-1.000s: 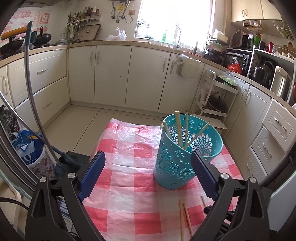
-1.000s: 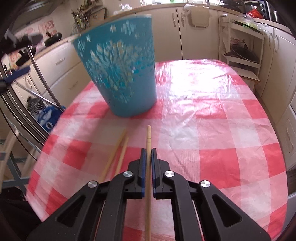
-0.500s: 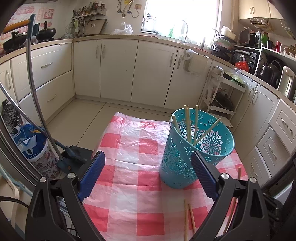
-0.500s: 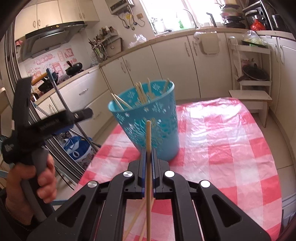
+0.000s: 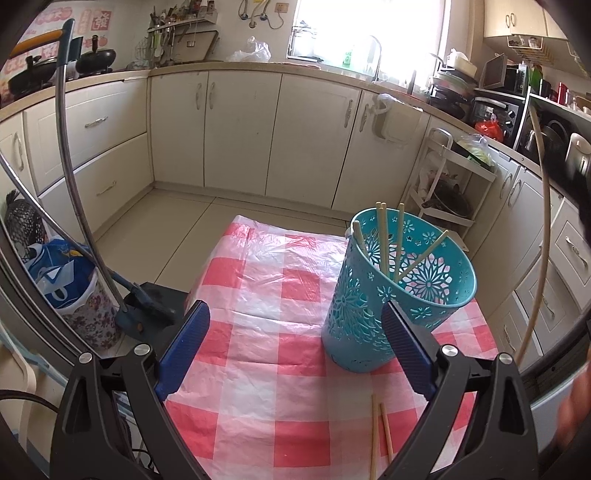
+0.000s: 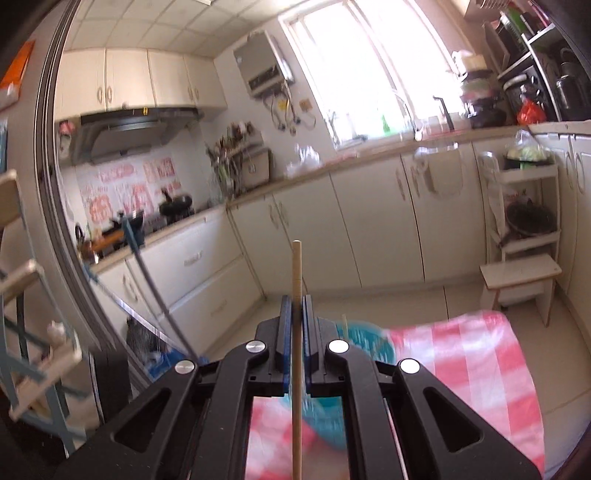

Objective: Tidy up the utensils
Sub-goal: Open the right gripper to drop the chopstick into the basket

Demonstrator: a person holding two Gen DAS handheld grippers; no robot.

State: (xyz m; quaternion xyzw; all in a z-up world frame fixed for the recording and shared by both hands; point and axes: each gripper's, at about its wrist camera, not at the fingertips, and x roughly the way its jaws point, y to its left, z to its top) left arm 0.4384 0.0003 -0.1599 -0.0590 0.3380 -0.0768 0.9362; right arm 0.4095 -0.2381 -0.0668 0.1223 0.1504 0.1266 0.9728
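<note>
**Chopstick clamped in right fingers, basket ahead of left**

Right gripper [image 6: 294, 308]: fingers closed on one chopstick [image 6: 296, 332], stick runs straight fwd past the tips. Teal basket [image 5: 397, 295] stands on the checked bench [image 5: 258, 369], just beyond the left gripper's [image 5: 295, 347] right finger, w/ several chopsticks inside. Left fingers spread wide, holding nothing. Two loose chopsticks [image 5: 380, 432] lie on bench betw. left fingers, nearer the right one.

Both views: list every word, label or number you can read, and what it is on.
None can be read.
Red wall decals: characters, too blurred to make out.
Green bottle at the window: label too small.
Wall heater: front marks blurred.
Teal basket, chopstick, tablecloth: no text.
</note>
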